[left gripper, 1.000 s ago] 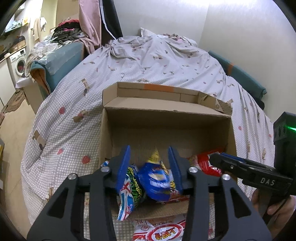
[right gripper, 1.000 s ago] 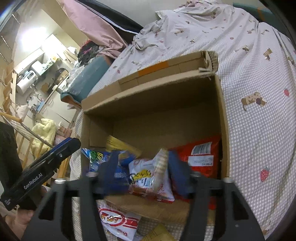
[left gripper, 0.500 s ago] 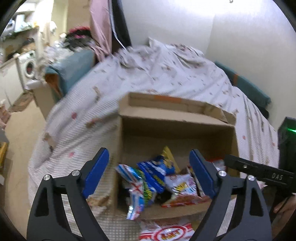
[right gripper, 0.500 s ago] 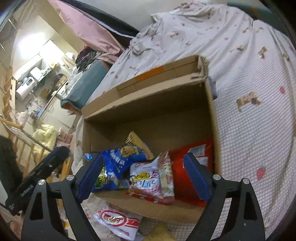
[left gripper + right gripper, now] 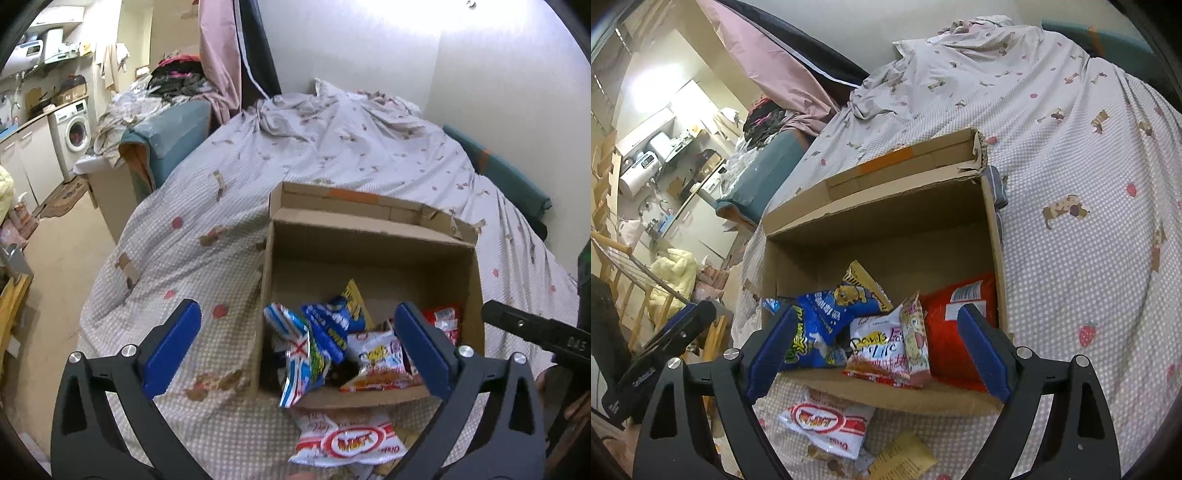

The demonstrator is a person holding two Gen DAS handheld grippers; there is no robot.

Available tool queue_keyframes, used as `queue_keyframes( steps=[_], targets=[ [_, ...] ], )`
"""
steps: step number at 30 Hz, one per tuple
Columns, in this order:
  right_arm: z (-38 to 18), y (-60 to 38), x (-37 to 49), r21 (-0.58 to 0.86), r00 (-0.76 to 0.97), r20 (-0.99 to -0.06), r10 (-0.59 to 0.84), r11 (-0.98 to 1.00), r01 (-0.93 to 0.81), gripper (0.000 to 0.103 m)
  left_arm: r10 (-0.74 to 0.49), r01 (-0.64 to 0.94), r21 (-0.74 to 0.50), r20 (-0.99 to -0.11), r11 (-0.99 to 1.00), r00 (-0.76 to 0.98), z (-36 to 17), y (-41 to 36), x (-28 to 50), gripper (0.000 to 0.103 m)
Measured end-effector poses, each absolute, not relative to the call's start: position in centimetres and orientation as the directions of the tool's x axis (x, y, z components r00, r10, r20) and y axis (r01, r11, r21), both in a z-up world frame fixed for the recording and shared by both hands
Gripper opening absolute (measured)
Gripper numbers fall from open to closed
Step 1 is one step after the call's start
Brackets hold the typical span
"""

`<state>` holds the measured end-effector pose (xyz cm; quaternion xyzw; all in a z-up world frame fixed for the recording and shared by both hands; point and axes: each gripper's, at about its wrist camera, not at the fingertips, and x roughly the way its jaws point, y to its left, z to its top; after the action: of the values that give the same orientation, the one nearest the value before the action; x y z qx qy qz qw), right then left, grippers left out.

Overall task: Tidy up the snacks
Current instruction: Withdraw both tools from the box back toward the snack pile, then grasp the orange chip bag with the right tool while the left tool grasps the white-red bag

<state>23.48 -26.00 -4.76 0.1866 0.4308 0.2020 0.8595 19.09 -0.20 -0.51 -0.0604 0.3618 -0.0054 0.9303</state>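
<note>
An open cardboard box sits on the bed. It holds a blue snack bag, a striped blue and green bag, a white bag and a red bag. A white and red bag lies on the bed in front of the box. My left gripper is open and empty before the box. My right gripper is open and empty too.
The bed has a dotted sheet with a crumpled blanket at the far end. A yellowish packet lies by the near edge. A teal chair with clothes and a washing machine stand to the left.
Both grippers were shut on snack bags in the box; they have opened, let the blue and white bags go, and drawn back and up.
</note>
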Motion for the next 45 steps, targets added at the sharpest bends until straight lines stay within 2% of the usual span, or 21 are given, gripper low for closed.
queue_keyframes(
  steps=[12,23,34,41,45],
  targets=[
    [-4.3,-27.4,19.8,0.496,0.545,-0.684,0.485,0.857,-0.139,0.091,-0.033,-0.025,-0.075,-0.678,0.997,0.734,-0.3,-0.1,14.7,0.103],
    [-5.4,-27.6,16.0,0.488,0.496,-0.729,0.471,0.866,-0.106,0.091,-0.039,-0.041,-0.092,-0.726,0.995,0.687,-1.5,0.7,11.7,0.103],
    [-9.2,-27.5,13.3,0.475,0.338,-0.82,0.462,0.879,-0.048,0.09,-0.075,-0.086,-0.153,-0.808,0.984,0.584,-4.1,2.0,9.9,0.103],
    [-14.0,-26.2,11.2,0.38,0.114,-0.915,0.388,0.921,-0.082,0.09,-0.061,-0.094,-0.133,-0.838,0.987,0.543,-5.8,3.1,9.1,0.103],
    [-16.7,-25.6,10.2,0.41,-0.012,-0.912,0.41,0.911,-0.057,0.09,-0.08,-0.113,-0.162,-0.85,0.98,0.521,-6.2,3.7,8.8,0.103]
  ],
)
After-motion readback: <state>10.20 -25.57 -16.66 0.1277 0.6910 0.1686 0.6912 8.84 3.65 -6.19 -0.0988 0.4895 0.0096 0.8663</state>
